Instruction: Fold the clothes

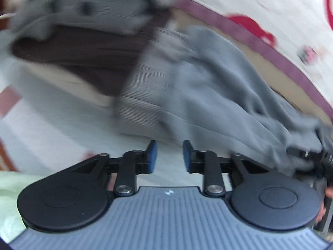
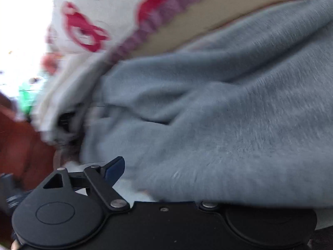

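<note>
Left wrist view
Left tool [image 1: 169, 156]: seen with its two blue-padded fingers spread apart; nothing is held between them, and pale sheet shows through the gap.
Grey garment [image 1: 218, 95]: laid crumpled on the bed, ahead and to the right of the left tool; its ribbed hem [image 1: 141, 104] is turned toward the left, and the cloth is stretched away to the right edge of the picture.
Right tool [image 1: 320, 156]: partly seen at the far right edge, where the grey garment's end is met; the grip itself is blurred.
Brown garment [image 1: 83, 52]: seen beyond the ribbed hem, with a light grey piece [image 1: 83, 10] lying across its far side.
Bed sheet [image 1: 52, 114]: white, spread under the clothes.
Patterned cover [image 1: 281, 10]: white with red shapes and a purple border, seen along the upper right.

Right wrist view
Right tool: only one blue-padded finger [image 2: 114, 169] is shown; the other is covered by cloth, so whether it is pinching cannot be told.
Grey garment [image 2: 218, 125]: draped over the right side of the tool, filling most of the picture, strongly blurred.
Patterned cover [image 2: 89, 31]: seen behind the garment, upper left.
</note>
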### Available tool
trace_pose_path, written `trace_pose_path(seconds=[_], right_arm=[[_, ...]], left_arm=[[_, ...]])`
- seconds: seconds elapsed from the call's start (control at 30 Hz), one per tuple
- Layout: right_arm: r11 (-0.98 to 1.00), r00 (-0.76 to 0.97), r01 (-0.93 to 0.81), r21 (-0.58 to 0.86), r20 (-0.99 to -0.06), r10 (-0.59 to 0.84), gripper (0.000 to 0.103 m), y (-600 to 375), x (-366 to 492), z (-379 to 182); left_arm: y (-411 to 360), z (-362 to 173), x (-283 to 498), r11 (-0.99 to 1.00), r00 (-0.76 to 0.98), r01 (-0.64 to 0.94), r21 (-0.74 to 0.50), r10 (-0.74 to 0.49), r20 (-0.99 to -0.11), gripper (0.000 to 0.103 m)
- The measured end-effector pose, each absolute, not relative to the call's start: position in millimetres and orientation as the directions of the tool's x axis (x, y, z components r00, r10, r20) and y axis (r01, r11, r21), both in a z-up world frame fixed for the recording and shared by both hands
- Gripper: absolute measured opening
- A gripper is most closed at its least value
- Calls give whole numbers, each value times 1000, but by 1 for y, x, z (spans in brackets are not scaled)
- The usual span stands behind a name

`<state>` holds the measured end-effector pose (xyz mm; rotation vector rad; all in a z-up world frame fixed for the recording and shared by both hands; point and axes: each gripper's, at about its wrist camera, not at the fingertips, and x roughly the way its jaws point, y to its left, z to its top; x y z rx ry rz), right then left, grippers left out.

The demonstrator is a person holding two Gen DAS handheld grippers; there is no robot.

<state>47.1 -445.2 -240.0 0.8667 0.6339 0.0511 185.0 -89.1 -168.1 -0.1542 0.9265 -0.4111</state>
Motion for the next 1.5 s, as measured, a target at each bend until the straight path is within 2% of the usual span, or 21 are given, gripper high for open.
trace_pose_path(seconds=[0.1,0.13,0.2,0.33,0.37,0.47,0.7,0.8,0.93,1.03,1.1,1.13,1.2,1.27,1.3,1.33,1.4,1.43,1.5], right_arm=[[612,837,175,771,-444,320,89,-438,60,-242],[594,842,161,789,-423,334,83,-436,64,-243],[528,838,91,845,-351,418,64,-436,66,-242],[396,719,-124,910,-193,667,60,-450,43,-227],[390,694,-143,910,-188,695,59,-453,34,-222],[449,652,-156,880,-250,716,57,-458,17,-215],[557,610,-67,828,-408,679,57,-443,24,-234],[565,656,-2,825,-426,624,57,-444,20,-240],[621,741,63,782,-453,495,58,-446,11,-241],[688,771,65,723,-474,426,58,-438,12,-233],[694,789,52,718,-456,413,60,-433,15,-231],[693,796,44,720,-444,412,51,-431,17,-230],[665,783,-17,747,-403,473,26,-427,26,-229],[629,767,-87,772,-351,537,26,-431,24,-224],[615,761,-109,781,-333,557,26,-437,22,-222],[603,756,-118,789,-323,570,26,-443,20,-220],[619,759,-107,778,-338,557,26,-451,16,-218],[639,760,-91,764,-361,540,26,-452,14,-219],[666,755,-55,744,-405,516,26,-450,12,-221]], left_arm=[[-81,-168,190,910,534,245,-334,-414,-737,33],[-79,-167,191,909,534,236,-345,-417,-735,34],[-74,-167,194,905,535,218,-366,-424,-731,39],[-66,-167,196,899,532,198,-390,-433,-728,40],[-63,-168,196,896,529,190,-401,-437,-727,41],[-55,-175,200,885,520,143,-443,-448,-727,44],[-52,-187,204,841,513,55,-539,-487,-707,45],[-62,-179,204,870,581,88,-485,-440,-685,48],[-73,-168,210,908,683,184,-376,-393,-616,65],[-82,-177,227,912,681,276,-304,-409,-607,70],[-81,-190,237,889,642,281,-362,-455,-618,70],[-79,-196,242,874,621,280,-397,-480,-620,71],[-73,-211,251,833,591,242,-497,-533,-606,71],[-67,-224,259,797,564,170,-579,-561,-606,80],[-65,-229,262,781,550,138,-609,-572,-609,80],[-63,-230,261,761,557,144,-633,-591,-584,79],[-64,-227,255,746,570,200,-635,-616,-544,55],[-67,-222,251,761,568,242,-601,-614,-548,10],[-73,-206,238,825,600,249,-507,-543,-588,7]])
